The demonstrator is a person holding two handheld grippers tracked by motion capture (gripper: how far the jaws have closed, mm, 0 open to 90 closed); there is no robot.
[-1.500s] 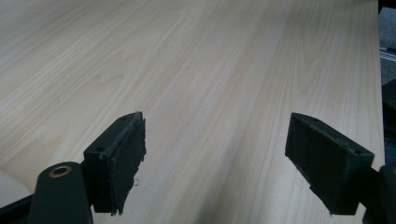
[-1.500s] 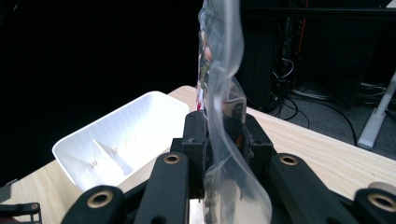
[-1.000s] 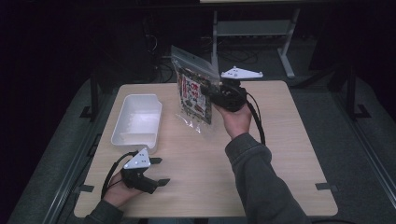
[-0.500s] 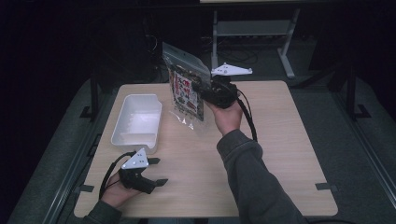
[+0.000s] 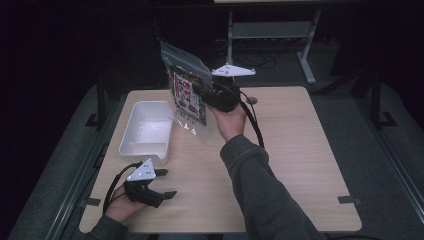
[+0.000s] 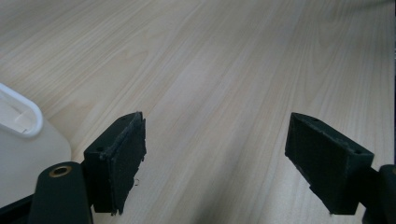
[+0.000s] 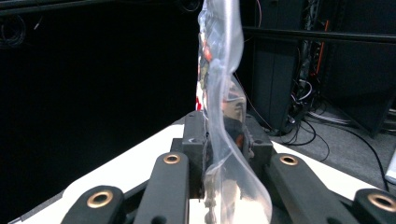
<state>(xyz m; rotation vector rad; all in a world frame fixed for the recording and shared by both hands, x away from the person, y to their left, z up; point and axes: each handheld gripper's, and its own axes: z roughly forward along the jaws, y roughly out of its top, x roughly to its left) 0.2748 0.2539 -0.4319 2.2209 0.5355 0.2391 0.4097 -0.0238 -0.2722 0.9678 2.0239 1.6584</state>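
— Counter first: what is carried on it, and has anything been shifted?

— Pale wood is seen, with a white tray at its left side, unmoved since a second ago. The left tool is rested near the front edge as before, its jaws spread wide over bare wood.

— And the clear packet?

— It has been raised higher and carried leftward. The clear packet is now held upright in the air, just beside the tray's far right corner, pinched at its edge by the right tool.

— What is meant by that for the work?

— A drop into the tray is judged to be next; the packet is not yet over it.
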